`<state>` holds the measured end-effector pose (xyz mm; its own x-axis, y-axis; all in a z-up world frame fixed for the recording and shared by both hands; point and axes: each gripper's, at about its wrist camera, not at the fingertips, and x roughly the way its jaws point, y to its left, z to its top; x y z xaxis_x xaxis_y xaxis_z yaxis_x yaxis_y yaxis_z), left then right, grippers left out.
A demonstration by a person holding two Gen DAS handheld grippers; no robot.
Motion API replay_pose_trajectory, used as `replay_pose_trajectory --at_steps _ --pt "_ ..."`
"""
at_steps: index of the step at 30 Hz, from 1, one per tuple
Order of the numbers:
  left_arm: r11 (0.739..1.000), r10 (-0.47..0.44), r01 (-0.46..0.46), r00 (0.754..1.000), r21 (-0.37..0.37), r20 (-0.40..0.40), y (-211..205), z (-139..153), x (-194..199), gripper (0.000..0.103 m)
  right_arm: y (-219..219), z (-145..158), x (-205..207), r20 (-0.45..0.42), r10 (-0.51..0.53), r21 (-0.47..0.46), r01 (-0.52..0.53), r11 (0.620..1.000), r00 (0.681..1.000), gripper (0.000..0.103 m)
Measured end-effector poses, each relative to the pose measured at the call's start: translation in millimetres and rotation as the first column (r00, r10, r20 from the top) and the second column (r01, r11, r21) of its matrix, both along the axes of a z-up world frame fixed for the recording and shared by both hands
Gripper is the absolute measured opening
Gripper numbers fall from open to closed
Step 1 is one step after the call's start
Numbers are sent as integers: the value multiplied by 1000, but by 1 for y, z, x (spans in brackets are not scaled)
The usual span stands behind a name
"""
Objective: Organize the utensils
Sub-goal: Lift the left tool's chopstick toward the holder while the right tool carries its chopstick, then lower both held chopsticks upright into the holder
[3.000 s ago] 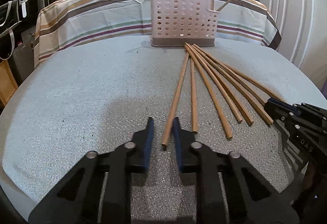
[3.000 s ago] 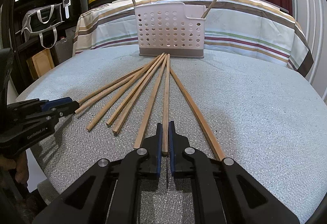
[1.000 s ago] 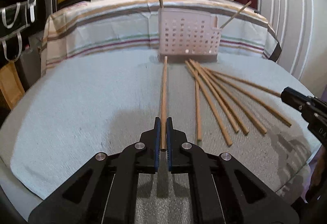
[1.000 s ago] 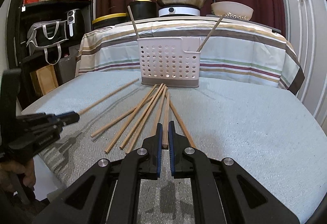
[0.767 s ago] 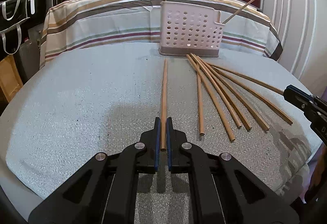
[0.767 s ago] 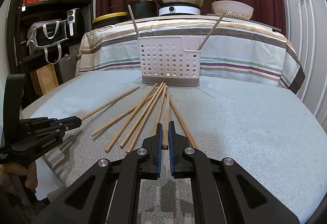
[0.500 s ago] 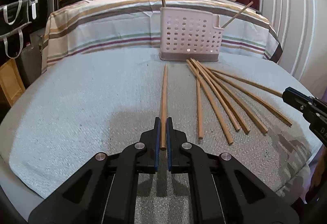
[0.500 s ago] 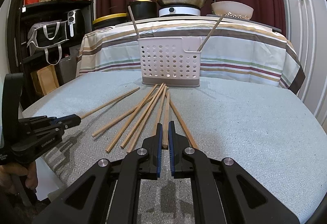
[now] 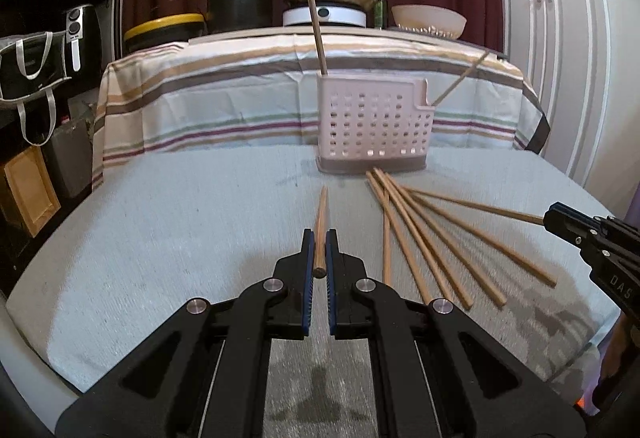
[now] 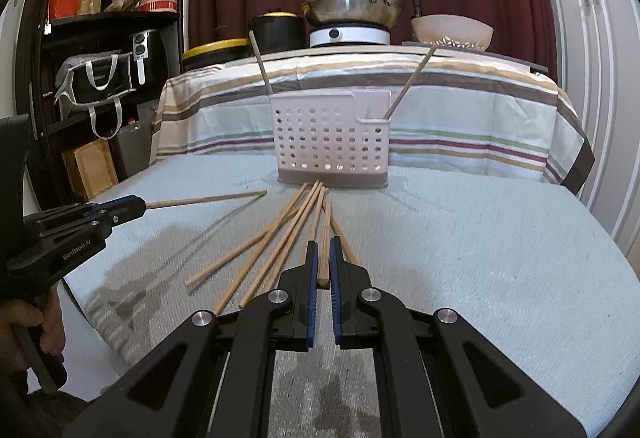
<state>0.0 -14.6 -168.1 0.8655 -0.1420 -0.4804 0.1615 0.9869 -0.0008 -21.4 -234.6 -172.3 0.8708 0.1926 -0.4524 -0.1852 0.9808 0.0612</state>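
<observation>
- Task judged as only begun: two sticks (image 10: 404, 86) standing already in the pink basket (image 10: 332, 142), one at each end, leaning outward.
- Left gripper (image 9: 319, 262) clamped on one stick (image 9: 320, 222), lifted off the counter (image 9: 160, 238) and pointing toward the basket.
- Right gripper (image 10: 323, 266) closed on another stick (image 10: 325, 238), taken at its near end; far end among the fan of sticks, so hard to tell if lifted fully.
- Left to do, as a judgement: carrying both held sticks to the basket and dropping them in, then the loose sticks (image 9: 432, 242) lying fanned on the counter, tips close together just before the basket.
- Left wrist view only: the fan seen from the left side, well apart from the held stick; also the right gripper at the right edge with its stick reaching to the fan.
- Right wrist view only: the left gripper (image 10: 132, 208) from the side with its whole stick hanging above the counter and a thin shadow under it; a hand (image 10: 36, 326) on the handle low at the left edge; shelves with bags at the left.
- Both views: second table with striped cloth behind, carrying a pan, a pot and a bowl.
</observation>
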Motion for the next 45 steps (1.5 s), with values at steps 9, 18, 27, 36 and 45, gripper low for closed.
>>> replay_pose_trajectory --at_steps 9,18,27,36,45 --pt "1000 -7 7 1000 -27 21 7 36 23 6 -1 35 21 46 5 11 -6 1000 999 7" --pt "998 -22 25 998 -49 54 13 73 63 6 -1 70 54 114 18 9 -19 1000 993 7" --pt "998 -32 35 997 -47 71 13 92 100 6 2 90 89 171 26 18 -29 999 985 7" --pt "997 -66 70 992 -32 112 6 115 116 6 -5 108 105 179 37 58 -49 997 983 6" --pt "984 -138 151 982 -97 131 2 164 118 6 -15 149 110 236 60 73 -79 994 970 6"
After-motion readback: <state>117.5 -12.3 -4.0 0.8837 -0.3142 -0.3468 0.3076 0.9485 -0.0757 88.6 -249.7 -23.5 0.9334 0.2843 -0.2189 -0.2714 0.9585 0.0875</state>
